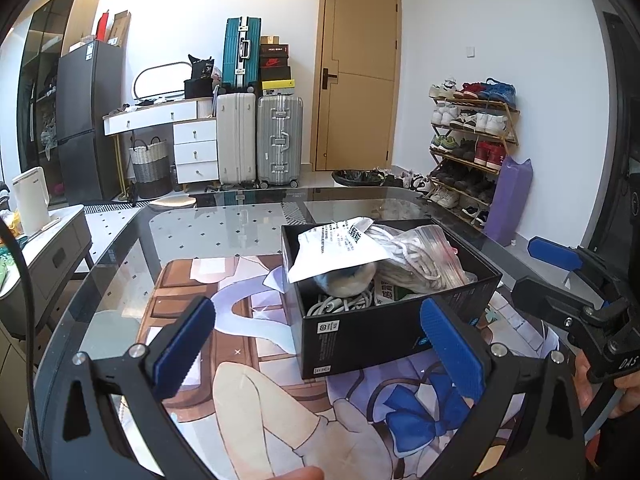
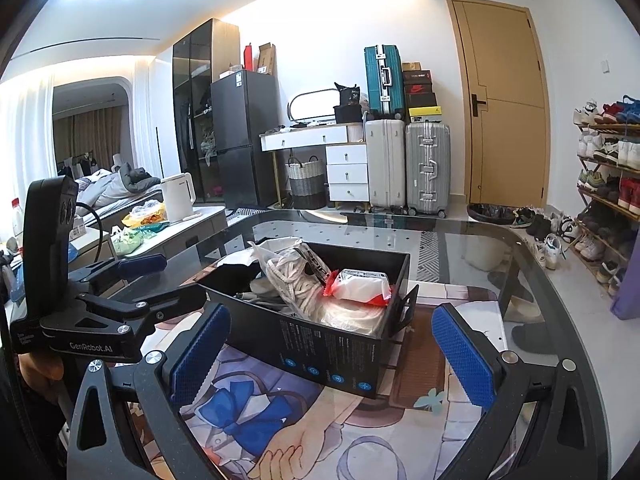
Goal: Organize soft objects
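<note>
An open black box (image 1: 360,332) stands on a printed mat (image 1: 240,384) on the glass table. In it lie a white printed pouch (image 1: 340,248), a clear bag of white cord (image 1: 416,260), a grey-blue soft lump (image 1: 348,280) and loose white cable (image 1: 340,305). The right wrist view shows the box (image 2: 320,344) with the cord bag (image 2: 294,280) and a red-edged white packet (image 2: 360,290). My left gripper (image 1: 320,344) is open and empty just before the box. My right gripper (image 2: 332,356) is open and empty at the box's near corner. Each appears in the other's view: right gripper (image 1: 548,276), left gripper (image 2: 160,280).
The glass table's far rim (image 1: 304,191) curves round. A low cabinet (image 1: 52,248) with a white kettle (image 1: 30,200) stands to the left. Suitcases (image 1: 260,140), a wooden door (image 1: 360,76) and a shoe rack (image 1: 472,148) line the far wall.
</note>
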The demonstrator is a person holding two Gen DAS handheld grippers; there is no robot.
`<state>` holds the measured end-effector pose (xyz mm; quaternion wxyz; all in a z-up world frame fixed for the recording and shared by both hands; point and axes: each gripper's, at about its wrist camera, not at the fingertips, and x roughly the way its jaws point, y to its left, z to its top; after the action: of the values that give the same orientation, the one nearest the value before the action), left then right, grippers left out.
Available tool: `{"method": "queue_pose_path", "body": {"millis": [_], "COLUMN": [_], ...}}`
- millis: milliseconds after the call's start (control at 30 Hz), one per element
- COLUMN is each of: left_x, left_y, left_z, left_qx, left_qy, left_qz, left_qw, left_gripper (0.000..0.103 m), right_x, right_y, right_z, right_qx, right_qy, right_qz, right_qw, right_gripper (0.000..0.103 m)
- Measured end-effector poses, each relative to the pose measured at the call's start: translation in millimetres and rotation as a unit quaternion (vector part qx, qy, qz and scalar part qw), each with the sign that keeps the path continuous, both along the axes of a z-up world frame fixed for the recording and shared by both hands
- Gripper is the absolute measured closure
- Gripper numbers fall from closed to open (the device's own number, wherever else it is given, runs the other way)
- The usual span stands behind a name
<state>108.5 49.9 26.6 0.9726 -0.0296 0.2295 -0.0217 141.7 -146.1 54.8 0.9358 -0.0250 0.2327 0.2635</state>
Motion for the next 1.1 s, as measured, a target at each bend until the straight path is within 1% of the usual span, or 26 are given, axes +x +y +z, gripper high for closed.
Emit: {"method": "queue_pose_path", "body": {"millis": [200,433,1100], "left_x": [-1.0,-0.4,-0.7], "left_y": [-0.5,-1.7,-4.9], "left_z": [1.1,2.8,4.7], "left_qx": [-0.001,-0.001,0.0], "left_qy": [-0.001,-0.002,-0.007], "left_qz": [0.002,0.003,0.004], "left_qw": [1.0,1.0,1.0], "left_gripper": [0.0,0.0,0.0], "right_x": [1.1,2.0,-0.3], "right_y": [-0.6,-2.7,-3.0], "right_z": [-1.6,-2.2,-0.8], "right_qx": [-0.003,0.003,-0.002], "right_qy": [0.005,0.002,-0.005], "right_qz": [-0.007,-0.007,-0.005], "right_qw": [1.0,1.0,1.0], "right_gripper": [0.001,0.001,0.001]}}
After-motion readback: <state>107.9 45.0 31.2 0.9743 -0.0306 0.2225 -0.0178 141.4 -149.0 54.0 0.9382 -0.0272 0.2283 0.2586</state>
